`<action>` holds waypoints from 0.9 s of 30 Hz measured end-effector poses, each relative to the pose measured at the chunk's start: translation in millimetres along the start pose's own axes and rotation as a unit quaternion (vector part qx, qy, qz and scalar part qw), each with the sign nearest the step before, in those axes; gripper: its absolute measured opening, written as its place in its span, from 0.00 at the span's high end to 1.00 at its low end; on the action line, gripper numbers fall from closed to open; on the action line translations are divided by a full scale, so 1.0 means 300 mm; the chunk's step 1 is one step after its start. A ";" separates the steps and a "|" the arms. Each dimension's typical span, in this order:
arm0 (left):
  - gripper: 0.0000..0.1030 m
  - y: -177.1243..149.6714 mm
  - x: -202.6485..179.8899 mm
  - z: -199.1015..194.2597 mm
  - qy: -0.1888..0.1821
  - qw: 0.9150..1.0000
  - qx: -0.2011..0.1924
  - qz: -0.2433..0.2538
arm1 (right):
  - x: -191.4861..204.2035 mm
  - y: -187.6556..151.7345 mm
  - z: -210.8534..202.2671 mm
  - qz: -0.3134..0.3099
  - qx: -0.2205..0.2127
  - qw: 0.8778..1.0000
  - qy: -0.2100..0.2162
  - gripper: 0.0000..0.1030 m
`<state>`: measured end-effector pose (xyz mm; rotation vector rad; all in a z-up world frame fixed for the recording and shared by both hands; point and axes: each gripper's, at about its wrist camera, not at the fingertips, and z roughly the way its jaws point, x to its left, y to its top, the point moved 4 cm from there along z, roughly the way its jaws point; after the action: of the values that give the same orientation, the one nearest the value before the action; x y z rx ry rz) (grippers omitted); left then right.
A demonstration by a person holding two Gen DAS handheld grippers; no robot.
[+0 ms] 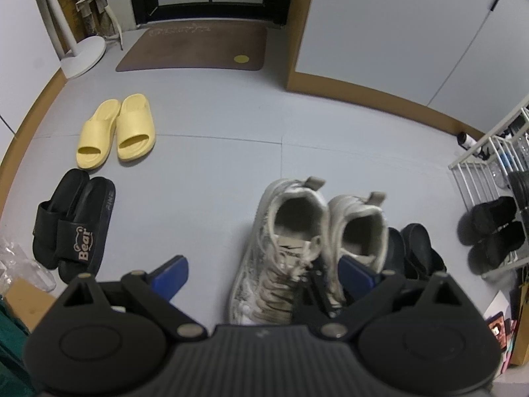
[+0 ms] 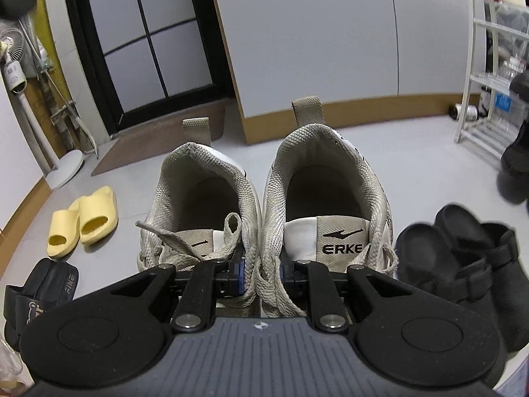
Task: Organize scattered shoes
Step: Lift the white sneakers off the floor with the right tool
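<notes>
Pair of grey sneakers point(image 2: 264, 205): carried together, inner collars pinched between the closed jaws of the right gripper point(image 2: 261, 273), above the floor point(image 1: 205, 178). Left gripper point(image 1: 264, 274): jaws open, empty. Yellow slippers point(image 1: 115, 132) and black slippers point(image 1: 72, 225) already paired near the floor's left edge.

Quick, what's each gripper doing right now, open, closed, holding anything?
Left gripper: open, holding nothing, above the floor beside the sneakers.
Right gripper: closed on both sneakers, pinching their inner sides together.
</notes>
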<state>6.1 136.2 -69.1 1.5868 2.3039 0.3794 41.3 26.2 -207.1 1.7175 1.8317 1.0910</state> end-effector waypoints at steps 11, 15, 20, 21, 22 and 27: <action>0.05 -0.025 0.008 -0.052 -0.021 1.000 -0.010 0.006 | -0.166 0.119 -0.178 0.000 -0.029 0.999 -0.034 0.81; 0.05 -0.032 -0.033 -0.076 -0.035 0.999 -0.014 0.013 | -0.210 0.164 -0.259 -0.001 -0.043 0.998 -0.040 0.81; 0.05 -0.032 -0.072 -0.107 -0.059 0.998 -0.023 0.007 | -0.270 0.224 -0.329 0.010 -0.046 0.998 -0.048 0.81; 0.05 -0.030 -0.073 -0.109 -0.061 0.998 -0.025 0.007 | -0.287 0.241 -0.346 0.013 -0.045 0.998 -0.050 0.81; 0.05 -0.029 -0.074 -0.112 -0.062 0.998 -0.026 0.008 | -0.292 0.255 -0.355 0.013 -0.046 0.998 -0.052 0.81; 0.05 -0.025 -0.068 -0.123 -0.074 0.997 -0.026 0.013 | -0.325 0.381 -0.464 0.003 -0.072 0.996 -0.054 0.81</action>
<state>-8.3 113.2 -36.1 1.5662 2.1476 0.3128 28.1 -111.3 -56.1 1.6664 1.6423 1.0820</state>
